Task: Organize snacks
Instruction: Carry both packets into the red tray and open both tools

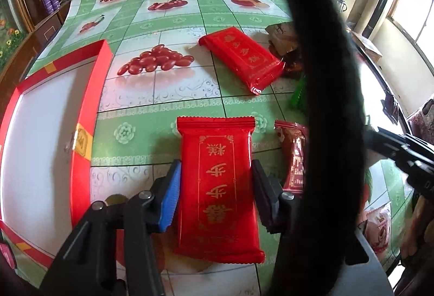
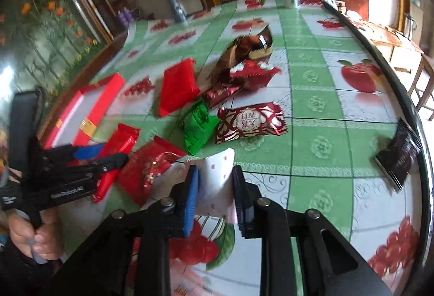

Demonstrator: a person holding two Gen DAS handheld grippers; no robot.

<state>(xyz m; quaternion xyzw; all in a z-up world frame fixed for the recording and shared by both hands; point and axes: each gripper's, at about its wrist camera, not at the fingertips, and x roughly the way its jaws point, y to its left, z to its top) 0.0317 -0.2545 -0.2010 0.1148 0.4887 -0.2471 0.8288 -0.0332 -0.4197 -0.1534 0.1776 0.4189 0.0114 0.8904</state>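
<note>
In the left wrist view a red packet with gold lettering [image 1: 217,187] lies lengthwise between my left gripper's [image 1: 216,164] pads, and both pads press on its long sides. The right wrist view shows that same left gripper [image 2: 114,153], held by a hand, gripping the red packet [image 2: 116,144]. My right gripper [image 2: 215,169] is shut on a white packet with small red dots [image 2: 217,182], which stands bent between the pads. An open red box with a white inside [image 1: 92,106] sits on the table at the left, also seen as the red box [image 2: 89,103].
Loose snacks lie on the fruit-print tablecloth: another red packet [image 2: 177,87], a green one [image 2: 198,125], a red-and-white patterned one [image 2: 251,123], brown-gold ones [image 2: 244,51], a dark one by the right edge [image 2: 398,157]. A black cable [image 1: 320,79] crosses the left wrist view.
</note>
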